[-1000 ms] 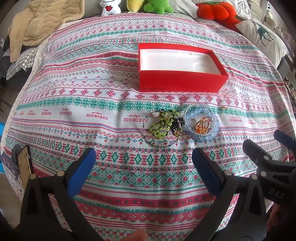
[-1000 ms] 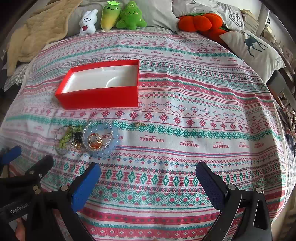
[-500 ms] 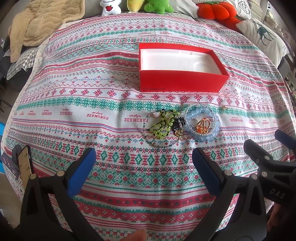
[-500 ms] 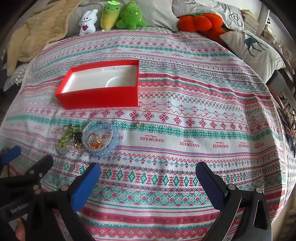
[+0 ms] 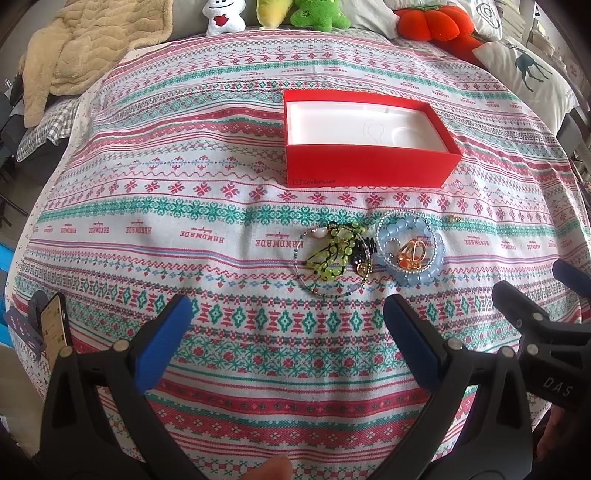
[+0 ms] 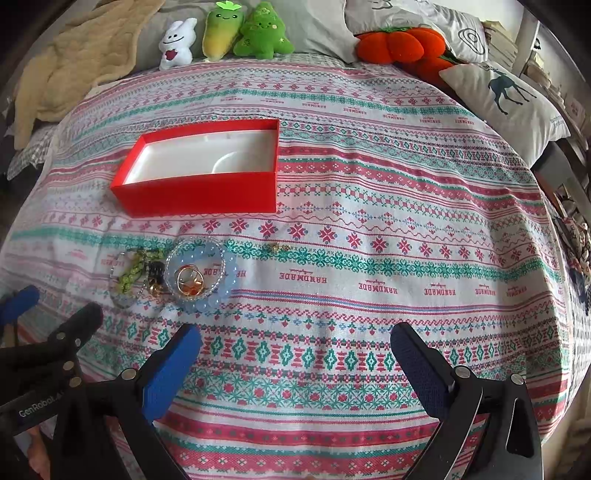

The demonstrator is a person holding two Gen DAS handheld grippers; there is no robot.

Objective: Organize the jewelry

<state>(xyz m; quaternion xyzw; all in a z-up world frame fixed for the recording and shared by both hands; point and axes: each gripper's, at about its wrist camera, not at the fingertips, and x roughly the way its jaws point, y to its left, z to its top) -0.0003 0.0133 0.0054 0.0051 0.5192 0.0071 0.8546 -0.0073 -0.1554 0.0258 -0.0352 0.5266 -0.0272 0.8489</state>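
An open red box (image 5: 369, 170) with a white lining sits on the patterned bedspread; it also shows in the right wrist view (image 6: 199, 192). In front of it lies a jewelry pile: a green bead bracelet (image 5: 332, 253), a pale blue bead bracelet (image 5: 410, 249) with gold rings (image 5: 412, 253) inside it, and a thin beaded loop. A small gold piece (image 5: 452, 218) lies apart to the right. In the right wrist view the blue bracelet (image 6: 201, 275) and small gold piece (image 6: 279, 248) show too. My left gripper (image 5: 286, 321) is open and empty, short of the pile. My right gripper (image 6: 295, 347) is open and empty, right of the pile.
Plush toys (image 6: 240, 33) and an orange pumpkin cushion (image 6: 400, 42) line the far edge. A deer pillow (image 6: 506, 99) lies at the far right, a beige blanket (image 5: 88, 44) at the far left. A phone (image 5: 55, 328) sits at the left edge.
Both grippers stay almost still and open. The left wrist view has crept very slightly; nothing on the bedspread has moved.
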